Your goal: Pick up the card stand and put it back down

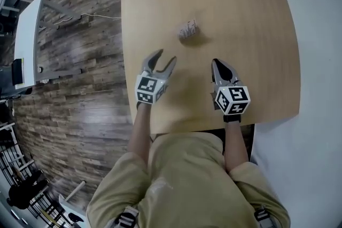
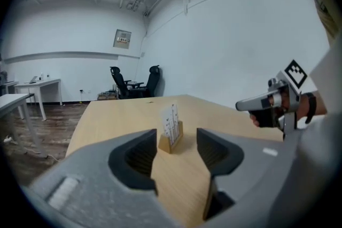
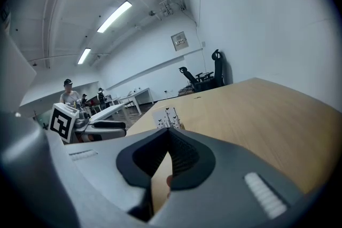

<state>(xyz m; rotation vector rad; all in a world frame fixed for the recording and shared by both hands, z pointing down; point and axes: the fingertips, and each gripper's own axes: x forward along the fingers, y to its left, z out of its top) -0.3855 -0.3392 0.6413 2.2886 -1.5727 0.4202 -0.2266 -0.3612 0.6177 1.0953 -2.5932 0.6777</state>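
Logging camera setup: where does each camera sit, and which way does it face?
Head view: on the head, steeply down at table, card stand, left gripper, right gripper, forearms, torso.
Left gripper view: on it, along open jaws toward the card stand; right gripper beside.
Right gripper view: on it, along shut jaws; left gripper beside.
All share the card stand.

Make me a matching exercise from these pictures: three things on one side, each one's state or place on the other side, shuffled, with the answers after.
Column one
1. left gripper
2. right gripper
3. card stand

Column two
A. jaws together, nothing between them
B. upright on the table, ahead of both grippers
C. jaws apart, nothing between them

Pairs: 1-C, 2-A, 3-B
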